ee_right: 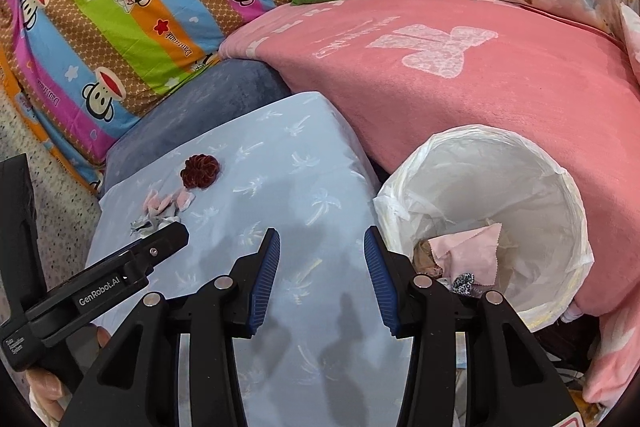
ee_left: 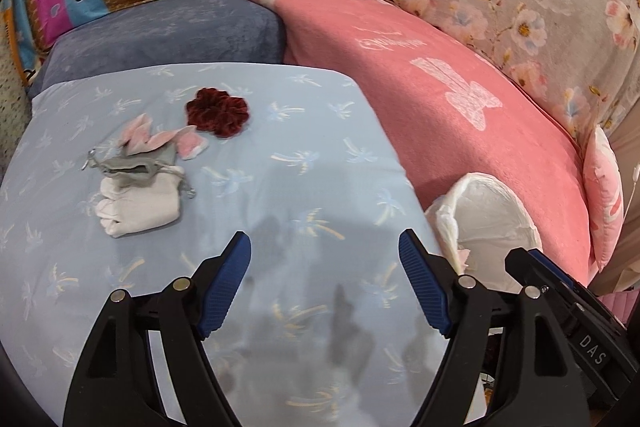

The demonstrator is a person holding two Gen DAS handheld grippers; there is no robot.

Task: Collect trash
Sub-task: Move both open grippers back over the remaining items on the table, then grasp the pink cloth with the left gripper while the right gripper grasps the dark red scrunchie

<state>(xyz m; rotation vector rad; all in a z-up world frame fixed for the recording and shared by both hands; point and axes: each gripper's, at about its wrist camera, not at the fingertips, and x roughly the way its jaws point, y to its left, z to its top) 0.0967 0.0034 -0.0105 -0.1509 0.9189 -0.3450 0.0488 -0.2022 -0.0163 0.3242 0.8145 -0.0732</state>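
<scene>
Ahead, left of the empty, spread left gripper [ee_left: 325,283]: soft, light fabric scraps [ee_left: 140,183]; best pinched mid-bundle. Right gripper [ee_right: 322,277] half-open, empty.

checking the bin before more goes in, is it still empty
No, the bin already holds a pink cloth and other scraps.

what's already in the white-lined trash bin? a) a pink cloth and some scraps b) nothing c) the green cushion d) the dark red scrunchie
a: the right wrist view shows a pink cloth lying with other scraps at the bottom of the bin, while the dark red scrunchie lies on the blue sheet.
</scene>
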